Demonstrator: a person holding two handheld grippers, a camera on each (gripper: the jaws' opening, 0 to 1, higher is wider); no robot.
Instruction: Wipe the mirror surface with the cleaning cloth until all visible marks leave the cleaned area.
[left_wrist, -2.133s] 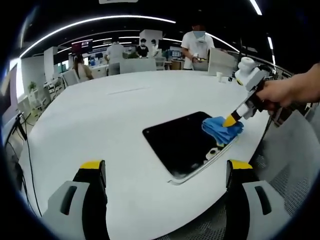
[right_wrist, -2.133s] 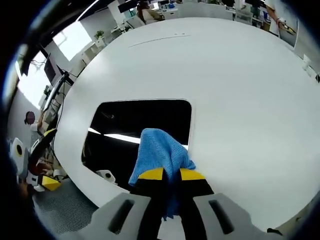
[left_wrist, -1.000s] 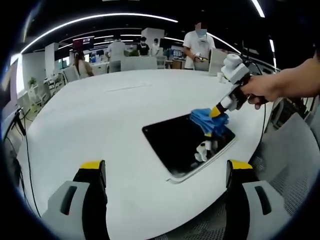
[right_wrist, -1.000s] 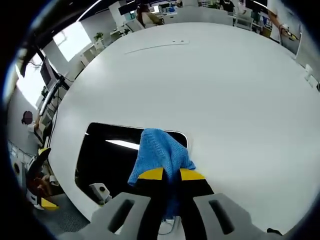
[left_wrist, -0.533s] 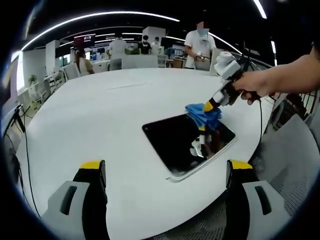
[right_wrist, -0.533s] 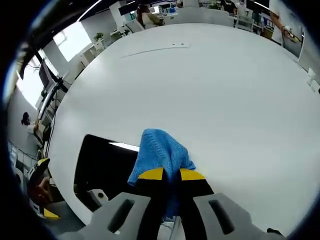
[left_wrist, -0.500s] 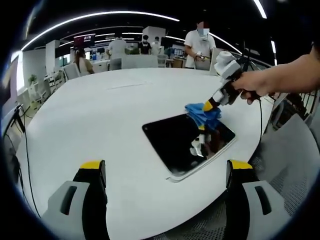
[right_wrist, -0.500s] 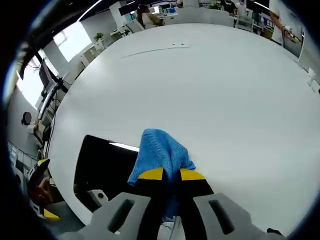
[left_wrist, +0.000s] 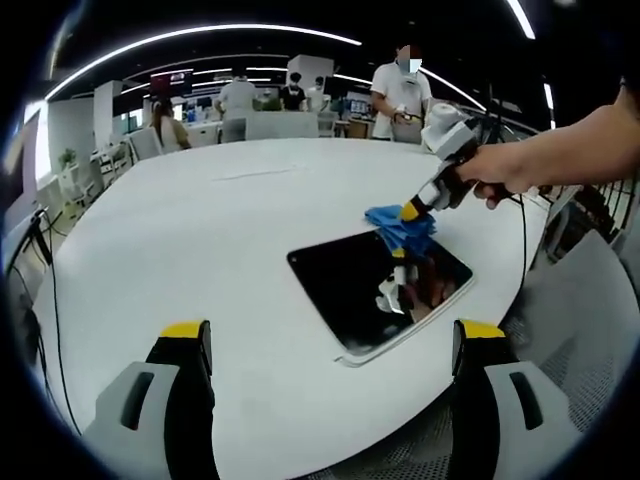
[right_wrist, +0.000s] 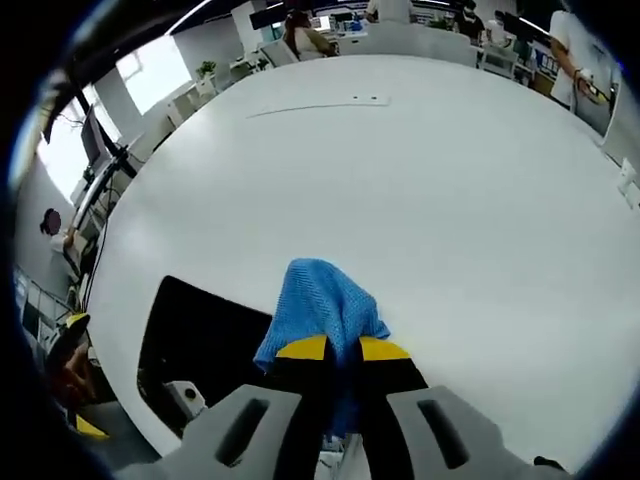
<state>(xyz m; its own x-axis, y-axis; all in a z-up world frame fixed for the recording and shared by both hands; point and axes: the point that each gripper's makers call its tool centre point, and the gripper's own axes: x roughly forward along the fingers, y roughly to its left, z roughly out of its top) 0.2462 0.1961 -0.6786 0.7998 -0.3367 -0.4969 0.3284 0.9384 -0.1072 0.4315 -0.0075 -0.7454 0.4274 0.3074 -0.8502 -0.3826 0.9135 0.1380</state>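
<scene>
My left gripper (left_wrist: 325, 345) hangs low with its jaws spread wide and nothing between them. My right hand (left_wrist: 497, 172) reaches in from the side, bare forearm stretched out, gripping the handle of my right gripper (right_wrist: 342, 349), which slants downward. Its yellow-tipped jaws are pinched tight on the cloth (right_wrist: 320, 305).

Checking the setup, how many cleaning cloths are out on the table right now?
1. The blue cloth is pinched in the right gripper, at the mirror's far edge.
</scene>
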